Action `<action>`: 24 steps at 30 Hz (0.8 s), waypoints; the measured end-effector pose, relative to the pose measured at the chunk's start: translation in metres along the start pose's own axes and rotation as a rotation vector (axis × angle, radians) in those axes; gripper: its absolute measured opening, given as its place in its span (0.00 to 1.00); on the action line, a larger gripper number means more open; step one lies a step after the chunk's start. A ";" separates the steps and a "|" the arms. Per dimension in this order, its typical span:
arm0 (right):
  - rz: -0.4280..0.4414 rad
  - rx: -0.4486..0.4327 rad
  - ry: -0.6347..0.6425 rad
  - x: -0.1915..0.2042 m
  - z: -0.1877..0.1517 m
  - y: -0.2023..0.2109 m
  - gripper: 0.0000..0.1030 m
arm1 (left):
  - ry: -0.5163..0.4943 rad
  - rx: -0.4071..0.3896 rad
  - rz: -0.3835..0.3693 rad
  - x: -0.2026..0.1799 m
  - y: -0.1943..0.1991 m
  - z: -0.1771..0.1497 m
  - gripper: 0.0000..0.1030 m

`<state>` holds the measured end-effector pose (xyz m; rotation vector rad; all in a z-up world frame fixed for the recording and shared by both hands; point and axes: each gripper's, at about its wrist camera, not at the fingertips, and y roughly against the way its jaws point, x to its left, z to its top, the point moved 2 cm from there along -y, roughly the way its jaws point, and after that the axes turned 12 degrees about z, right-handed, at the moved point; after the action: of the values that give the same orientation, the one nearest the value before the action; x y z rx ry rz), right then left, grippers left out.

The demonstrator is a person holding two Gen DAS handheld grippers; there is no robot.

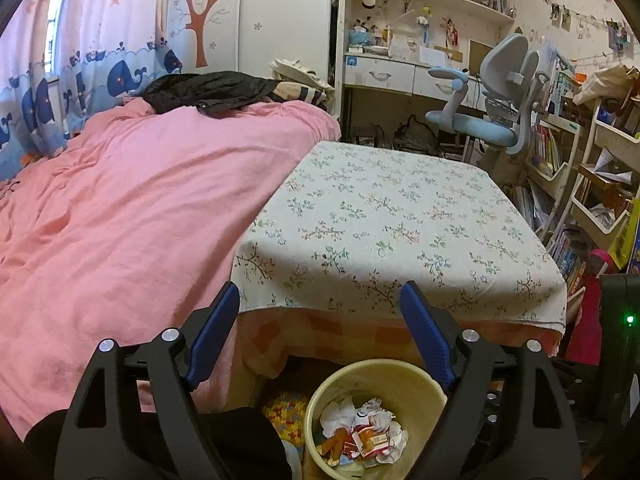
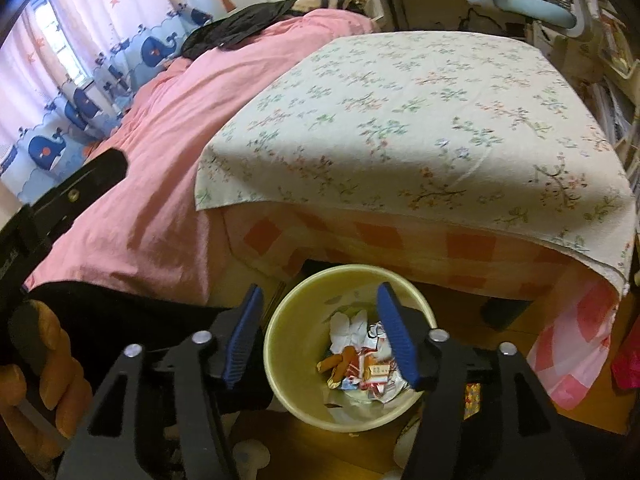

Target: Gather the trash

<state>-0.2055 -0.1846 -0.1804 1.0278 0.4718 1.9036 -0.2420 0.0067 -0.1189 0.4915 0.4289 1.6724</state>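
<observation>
At nine o'clock in my left wrist view lies the bed [image 1: 132, 208] under its pink cover, with a black jacket [image 1: 208, 90] heaped at its far end. At the centre sits the table [image 1: 392, 216], draped in a flowered cloth whose top is bare. My left gripper [image 1: 320, 312] hangs at six o'clock with its blue fingers [image 1: 214, 332] spread wide and nothing between them. Below it, at about six o'clock, stands the yellow bin [image 1: 416, 384] on the floor against the table's near edge. The trash [image 1: 360, 434] lies inside it: crumpled white paper, red and white wrappers and something orange. At two o'clock a blue desk chair [image 1: 488, 92] stands before shelves crammed with books.

In my right wrist view, at eight o'clock, a hand [image 2: 48, 372] grips the black handle of the other tool. The pink bed runs up to eleven o'clock, and the table fills the middle. My right gripper [image 2: 320, 332] sits at six o'clock directly above the bin [image 2: 288, 344], its jaws parted and empty, with one blue finger [image 2: 398, 336] overlapping the bin's right side. The paper and wrappers [image 2: 360, 360] rest on the bin's bottom, well below the fingertips.
</observation>
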 end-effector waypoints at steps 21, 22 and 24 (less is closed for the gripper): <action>-0.434 -0.523 0.281 0.018 0.118 0.110 0.93 | 0.006 -0.215 -0.028 -0.018 0.000 0.111 0.93; -0.442 -0.535 0.289 0.016 0.123 0.111 0.93 | 0.005 -0.223 -0.032 -0.021 -0.001 0.117 0.93; -0.454 -0.556 0.279 0.009 0.123 0.112 0.93 | -0.005 -0.230 -0.035 -0.028 -0.008 0.129 0.93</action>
<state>-0.1675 -0.2456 -0.0294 0.2635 0.2725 1.6263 -0.1613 -0.0196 -0.0171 0.3164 0.2355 1.6614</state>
